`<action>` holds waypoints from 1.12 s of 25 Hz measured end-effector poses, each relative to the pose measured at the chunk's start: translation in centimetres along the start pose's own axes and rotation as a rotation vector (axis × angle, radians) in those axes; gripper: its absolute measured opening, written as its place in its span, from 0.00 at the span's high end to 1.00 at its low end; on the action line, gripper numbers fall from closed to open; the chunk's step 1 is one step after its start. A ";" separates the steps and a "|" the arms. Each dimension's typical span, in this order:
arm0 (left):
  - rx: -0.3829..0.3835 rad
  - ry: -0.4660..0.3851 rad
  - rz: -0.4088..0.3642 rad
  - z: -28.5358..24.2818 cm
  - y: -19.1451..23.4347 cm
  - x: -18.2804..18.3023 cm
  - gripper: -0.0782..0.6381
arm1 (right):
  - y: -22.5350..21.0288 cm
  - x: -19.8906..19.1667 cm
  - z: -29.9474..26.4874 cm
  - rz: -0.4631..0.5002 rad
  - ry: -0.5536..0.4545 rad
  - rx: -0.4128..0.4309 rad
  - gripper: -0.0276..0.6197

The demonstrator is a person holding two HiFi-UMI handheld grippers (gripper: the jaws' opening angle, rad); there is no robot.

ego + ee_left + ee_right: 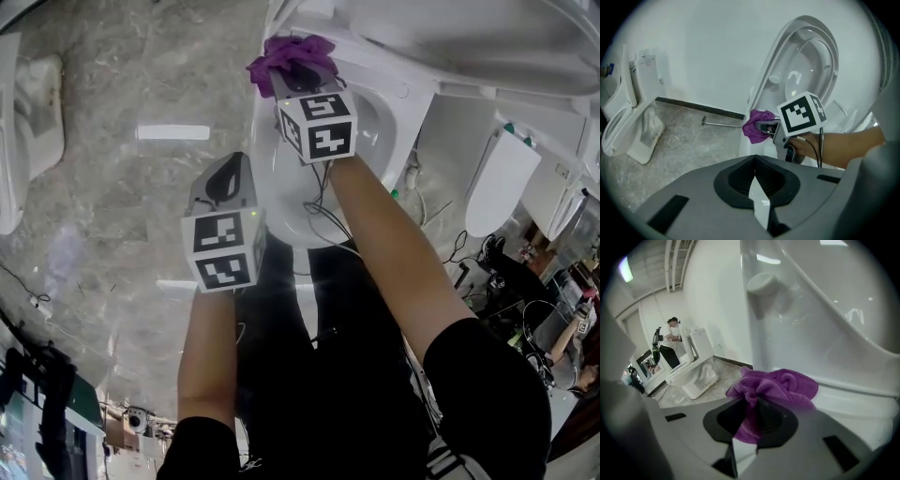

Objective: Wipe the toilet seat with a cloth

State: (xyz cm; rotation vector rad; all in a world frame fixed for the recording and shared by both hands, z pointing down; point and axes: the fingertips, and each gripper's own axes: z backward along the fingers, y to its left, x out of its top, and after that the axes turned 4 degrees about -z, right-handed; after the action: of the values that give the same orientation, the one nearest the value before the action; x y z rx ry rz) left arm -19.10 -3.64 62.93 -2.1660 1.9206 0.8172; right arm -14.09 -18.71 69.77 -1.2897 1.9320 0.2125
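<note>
Now my right gripper [754, 414] pinches the purple cloth [783, 386] tight. The cloth is bunched on the white rim [865, 399] at the far end, just beside the lifted toilet seat [825, 310]. My left gripper [756, 180] is closed and empty. I should press the cloth flat and rub slowly.

Grey marbled floor [112, 216] fills head view's 8 to 11 o'clock; spare white lids [502, 183] and black cables [464, 248] at 3 o'clock. Left gripper view: second white toilet [628, 126] at 9 o'clock, thin metal rod [723, 123] on the floor beside the dark baseboard [693, 107] near centre. Right gripper view: person [671, 341] standing far back at 9 o'clock.
</note>
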 end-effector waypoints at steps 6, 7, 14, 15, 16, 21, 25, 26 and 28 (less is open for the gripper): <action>-0.007 0.015 -0.027 -0.4 -1.2 -0.4 0.88 | -1.8 -0.3 0.7 -0.051 0.013 -0.046 0.86; -0.006 0.018 -0.027 -0.5 -1.4 -0.5 0.88 | -2.3 -0.4 0.9 -0.072 0.016 -0.058 0.86; -0.020 0.025 -0.047 -1.3 -4.3 -0.2 0.88 | -10.4 -3.0 5.5 -0.200 0.015 -0.193 0.86; -0.024 0.025 -0.053 -1.5 -4.8 -0.1 0.88 | -11.5 -3.4 6.3 -0.204 0.015 -0.209 0.86; -0.027 0.025 -0.058 -1.5 -5.2 0.1 0.88 | -12.6 -3.7 7.1 -0.207 0.015 -0.223 0.86; -0.041 0.033 -0.090 -2.6 -8.2 0.7 0.88 | -17.8 -5.2 10.7 -0.276 0.018 -0.275 0.86; -0.055 0.036 -0.127 -3.8 -11.4 1.8 0.88 | -21.6 -6.0 13.0 -0.332 0.014 -0.296 0.86; -0.060 0.037 -0.138 -4.0 -12.2 2.0 0.88 | -22.6 -6.2 13.6 -0.346 0.013 -0.307 0.86; -0.068 0.041 -0.158 -4.5 -13.8 2.2 0.88 | -24.6 -6.8 15.0 -0.387 0.012 -0.335 0.86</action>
State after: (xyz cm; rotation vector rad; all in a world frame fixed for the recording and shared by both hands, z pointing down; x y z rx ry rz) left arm -4.55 -5.07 62.24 -2.3559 1.7360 0.8270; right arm 15.44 -17.54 70.94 -1.8591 1.6598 0.3401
